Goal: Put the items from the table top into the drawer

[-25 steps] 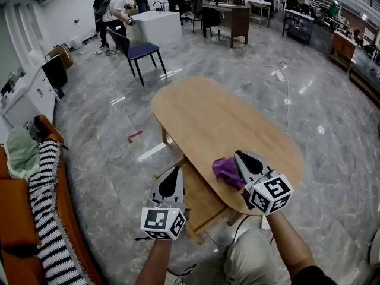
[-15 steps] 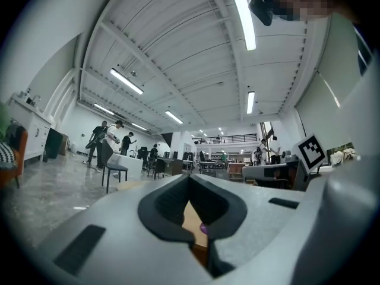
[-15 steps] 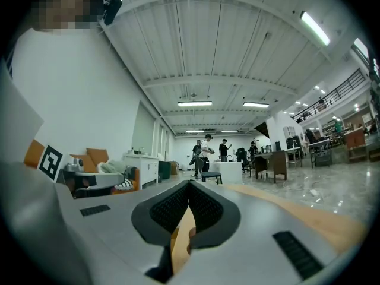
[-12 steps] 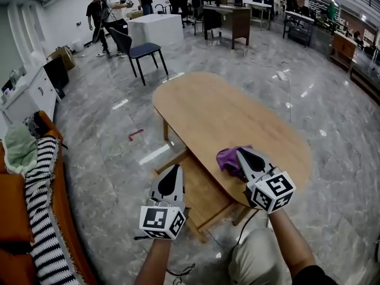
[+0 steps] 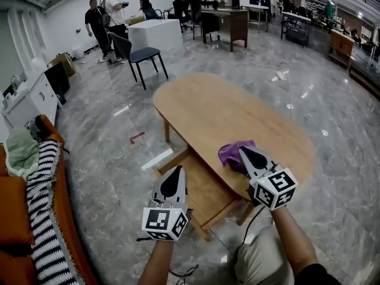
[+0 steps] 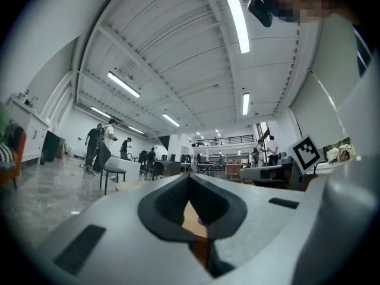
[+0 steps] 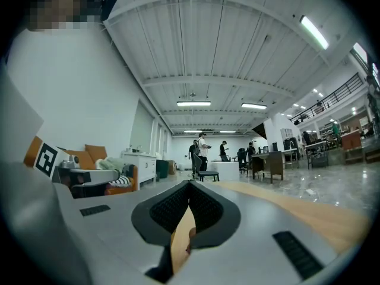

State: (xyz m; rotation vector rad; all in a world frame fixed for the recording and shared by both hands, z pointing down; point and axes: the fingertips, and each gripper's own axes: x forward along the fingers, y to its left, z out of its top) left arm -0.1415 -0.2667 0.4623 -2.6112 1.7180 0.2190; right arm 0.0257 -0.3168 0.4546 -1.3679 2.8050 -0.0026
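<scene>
A crumpled purple cloth (image 5: 233, 152) lies on the oval wooden table (image 5: 237, 114), near its front edge. My right gripper (image 5: 243, 151) hovers just to the right of the cloth, partly over it, and whether they touch is unclear. Its jaws are shut with nothing between them in the right gripper view (image 7: 190, 186). Under the table's front-left edge an open wooden drawer (image 5: 199, 198) sticks out. My left gripper (image 5: 173, 170) is shut and empty above the drawer's left side, and in its own view (image 6: 190, 178) it points level across the room.
An orange sofa (image 5: 15, 218) with a striped blanket (image 5: 44, 218) runs along the left. A blue chair (image 5: 139, 55), a white block (image 5: 155, 31) and several people (image 5: 107, 16) are at the back. A small red scrap (image 5: 136, 136) lies on the grey marble floor.
Both grippers have sunk a little and stay shut. The right one keeps beside the purple cloth. The people at the back have shifted about.
</scene>
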